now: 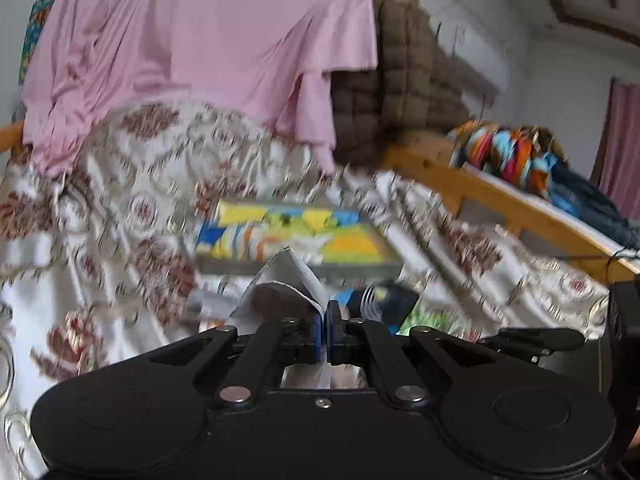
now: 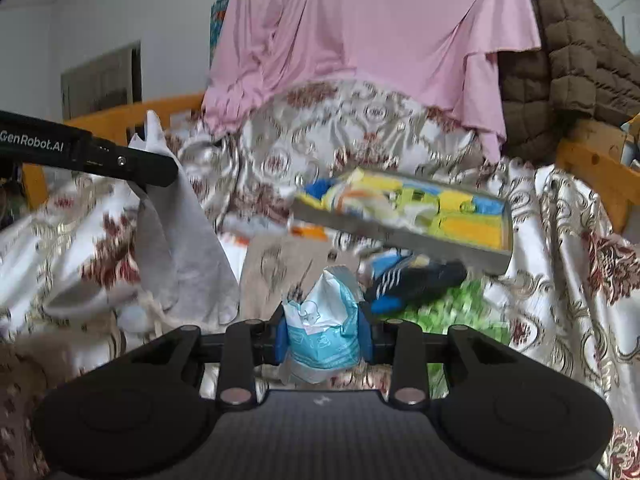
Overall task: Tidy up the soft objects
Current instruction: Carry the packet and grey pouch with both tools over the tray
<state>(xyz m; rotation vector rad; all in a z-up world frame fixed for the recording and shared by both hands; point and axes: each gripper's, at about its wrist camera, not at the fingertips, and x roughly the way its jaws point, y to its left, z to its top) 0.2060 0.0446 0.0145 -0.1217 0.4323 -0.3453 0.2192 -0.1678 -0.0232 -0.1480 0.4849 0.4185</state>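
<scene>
Grey cloth [image 1: 280, 276] is pinched tight in the left gripper [image 1: 324, 316] and hangs above the flowery bedspread [image 1: 120, 184]. A blue-and-white packet [image 2: 324, 328] is squeezed in the right gripper [image 2: 325, 330], near a box [image 2: 404, 216] of bright cloths.

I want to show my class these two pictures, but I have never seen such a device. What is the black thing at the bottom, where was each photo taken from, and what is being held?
A person holds a two-finger gripper in each hand; a camera on each looks forward along its fingers. In the left view, the left gripper is shut on a grey cloth. In the right view, the right gripper is shut on a light blue packet. Ahead lies a patterned bedspread with a tray of colourful cloths and a dark striped item. A pink garment hangs behind.
</scene>
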